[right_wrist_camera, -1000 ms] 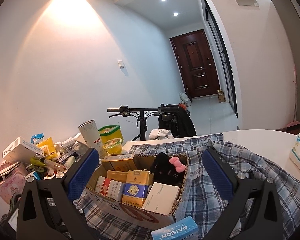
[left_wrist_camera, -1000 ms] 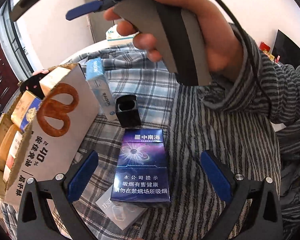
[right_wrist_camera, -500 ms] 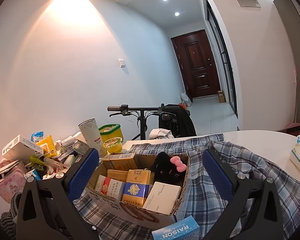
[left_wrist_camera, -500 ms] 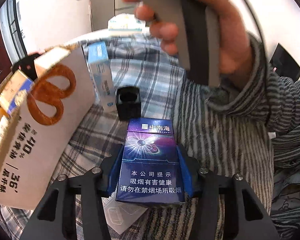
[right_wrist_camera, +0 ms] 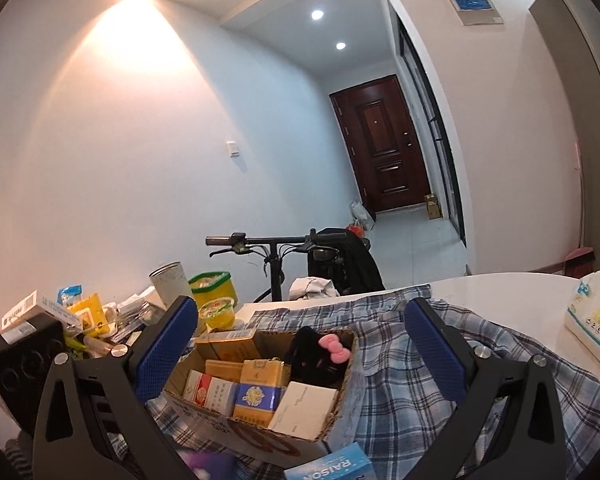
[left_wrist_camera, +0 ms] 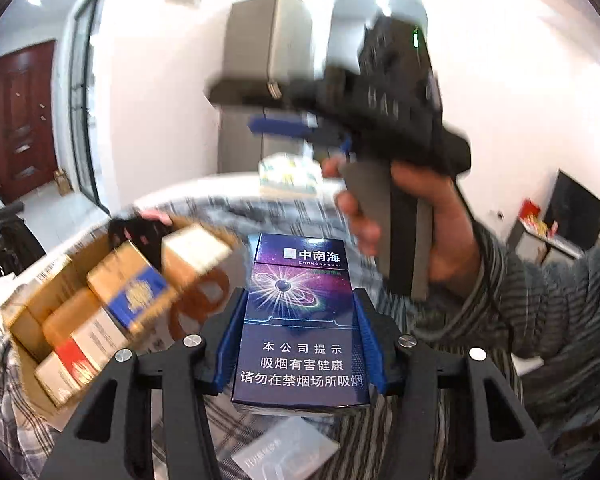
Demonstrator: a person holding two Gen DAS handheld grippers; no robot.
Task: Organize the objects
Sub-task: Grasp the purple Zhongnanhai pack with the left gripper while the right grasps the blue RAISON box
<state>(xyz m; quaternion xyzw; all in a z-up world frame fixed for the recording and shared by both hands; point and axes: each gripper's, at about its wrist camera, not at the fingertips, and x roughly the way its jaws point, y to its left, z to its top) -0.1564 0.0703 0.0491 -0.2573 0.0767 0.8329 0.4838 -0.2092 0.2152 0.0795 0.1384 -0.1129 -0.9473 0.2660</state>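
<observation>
Left gripper point(left_wrist_camera: 300, 344) pinching purple cigarette pack point(left_wrist_camera: 300, 320): 2 blue pads pressed on pack's long sides, pack upright between fingers, held off plaid cloth point(left_wrist_camera: 236, 208), just right of cardboard box point(left_wrist_camera: 32, 332). Right gripper point(right_wrist_camera: 300, 340) spread wide, nothing between pads, hovering above same cardboard box point(right_wrist_camera: 332, 412) packed with cigarette packs and black plush point(right_wrist_camera: 320, 360). Blue RAISON box point(right_wrist_camera: 332, 466) lies at frame bottom.
</observation>
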